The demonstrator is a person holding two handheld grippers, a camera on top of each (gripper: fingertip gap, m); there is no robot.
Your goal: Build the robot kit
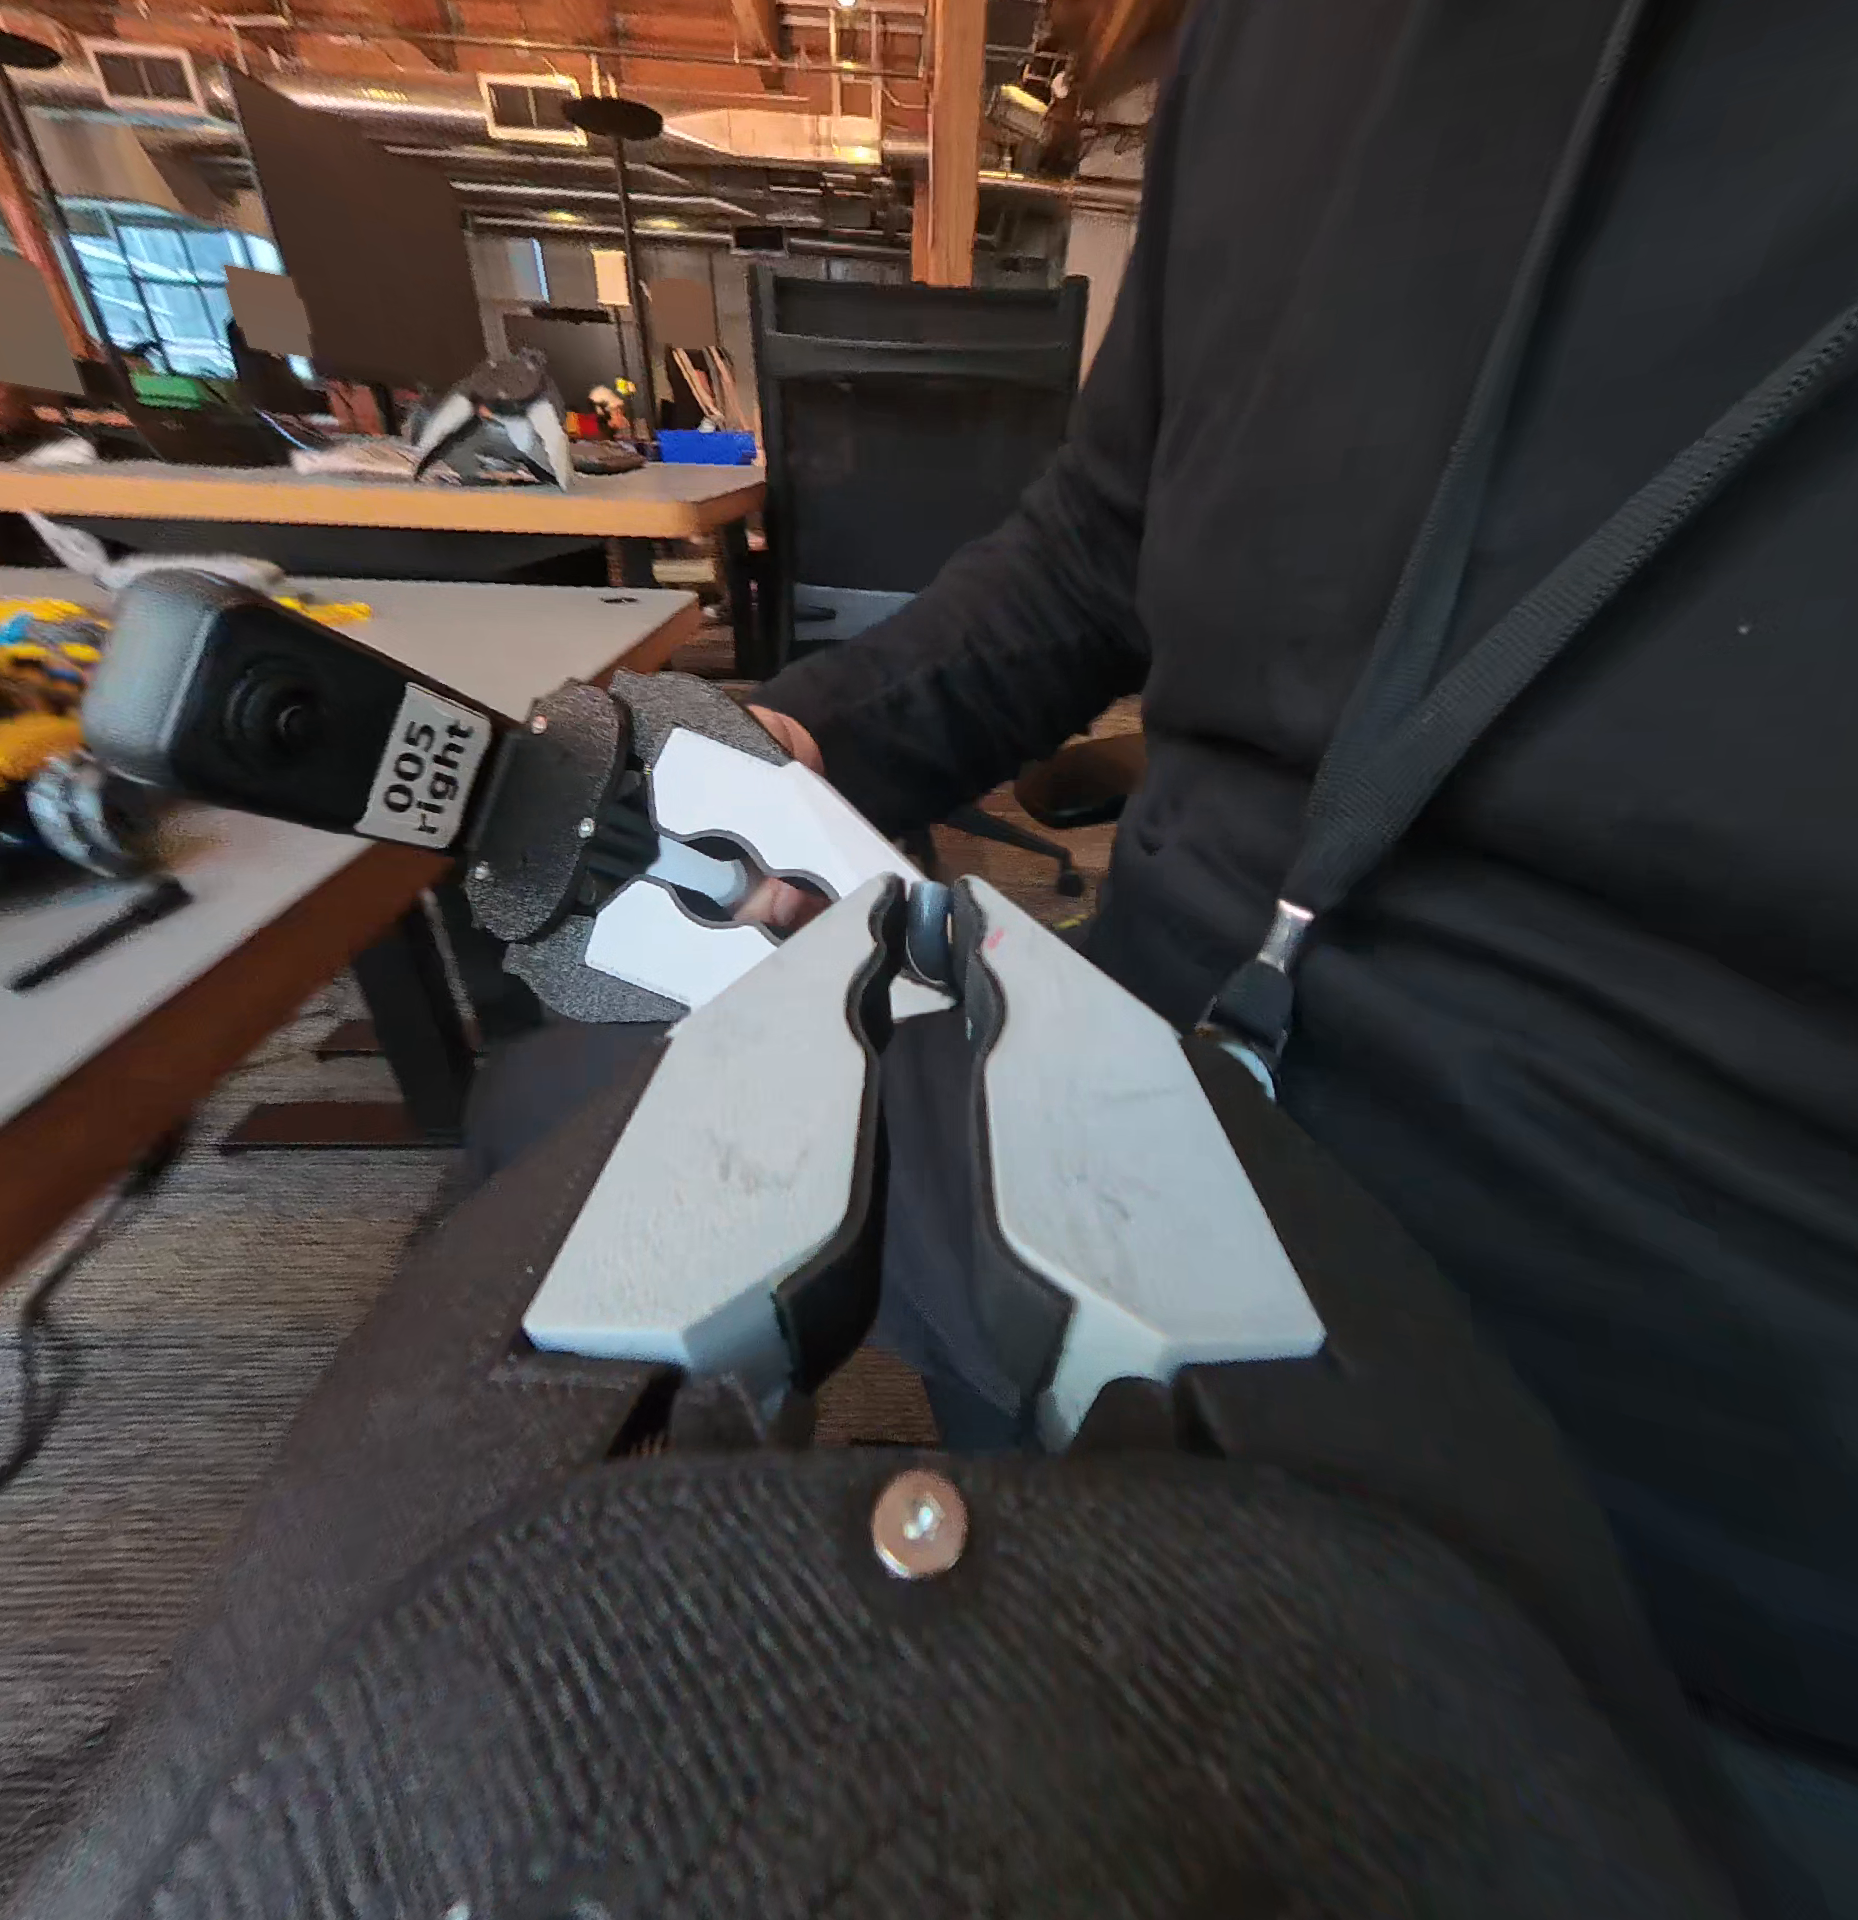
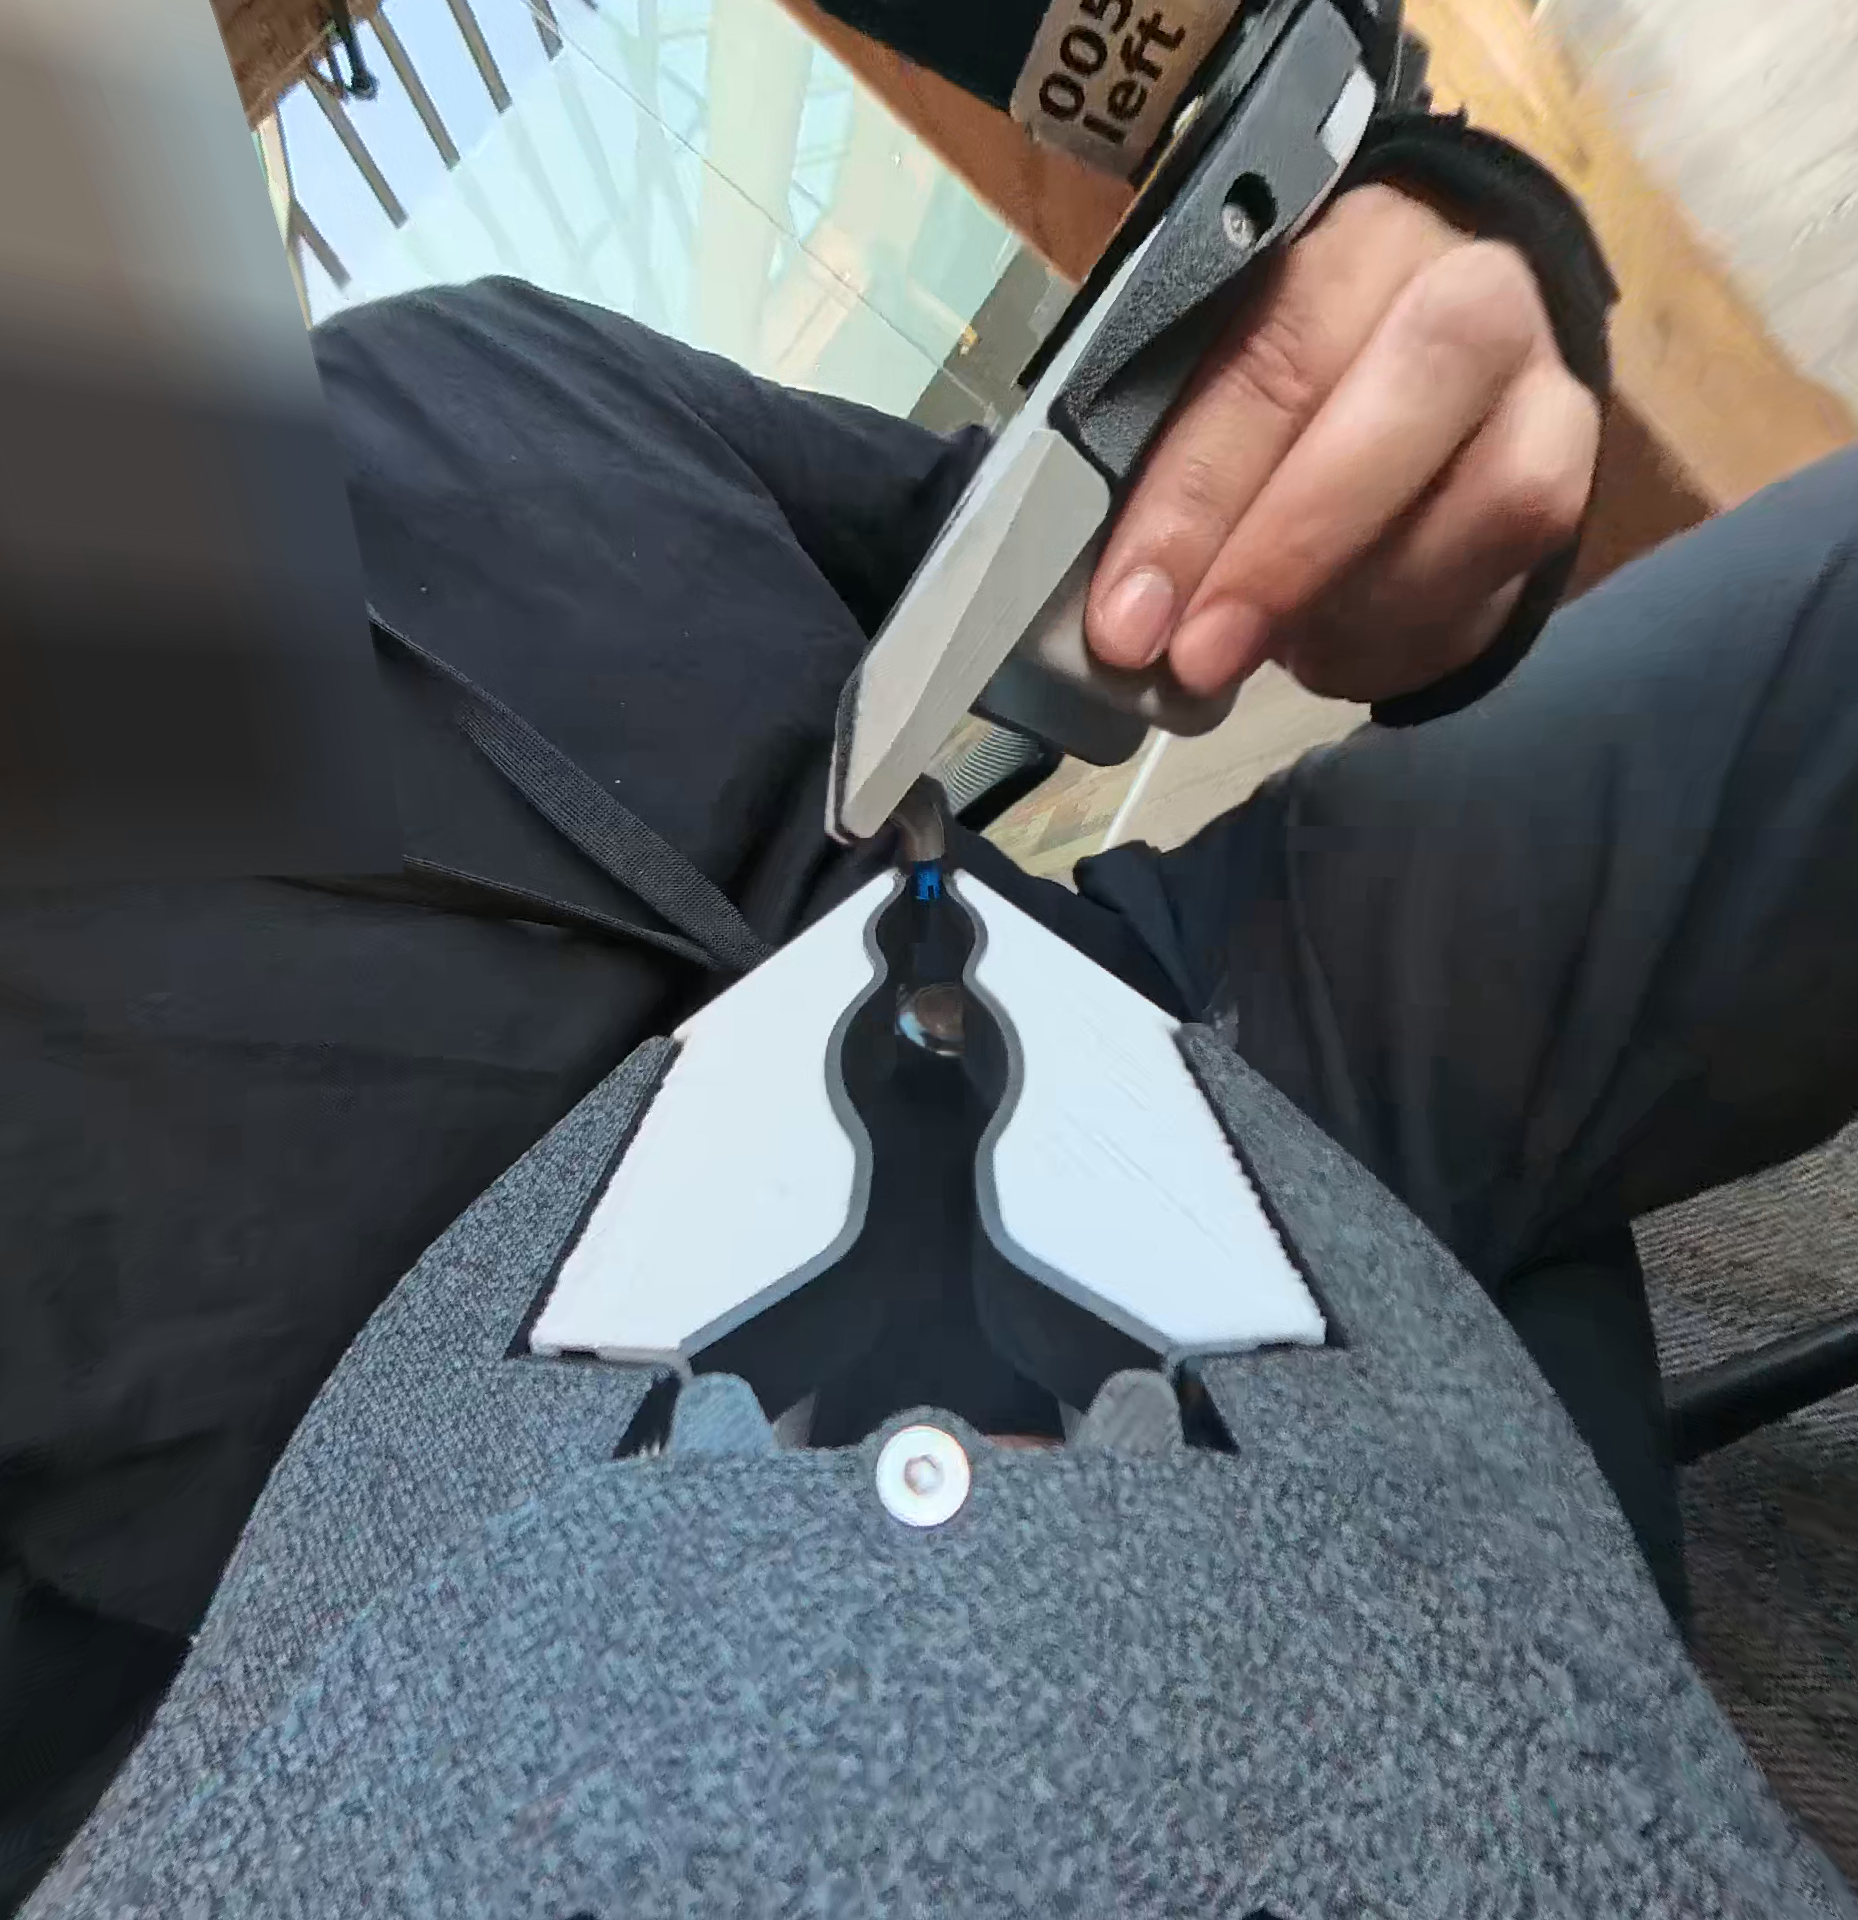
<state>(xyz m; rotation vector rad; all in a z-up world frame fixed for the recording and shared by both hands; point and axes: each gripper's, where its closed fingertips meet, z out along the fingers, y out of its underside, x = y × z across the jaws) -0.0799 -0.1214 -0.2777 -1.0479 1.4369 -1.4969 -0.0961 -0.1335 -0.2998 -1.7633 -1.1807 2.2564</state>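
Note:
A thin pen-like stick is held between both grippers, in the air over a person's lap. In the left wrist view my left gripper (image 1: 925,906) is shut on its grey rounded end (image 1: 926,935). The right gripper (image 1: 811,894) comes in from the left, shut around the stick's pale barrel (image 1: 696,871). In the right wrist view my right gripper (image 2: 925,888) is shut on the stick at a blue section (image 2: 925,885), and its round shiny back end (image 2: 930,1023) shows between the fingers. The left gripper (image 2: 883,826) meets it tip to tip from above, gripping a grey piece (image 2: 922,812).
A person in black clothes (image 1: 1424,727) sits close behind the grippers, with a black strap and clip (image 1: 1280,935) across the chest. A hand (image 2: 1320,468) holds the left gripper. A grey table (image 1: 229,914) at left carries yellow-black items (image 1: 21,675). A cable (image 1: 31,1351) lies on the carpet. The grippers are tip to tip, or close to it.

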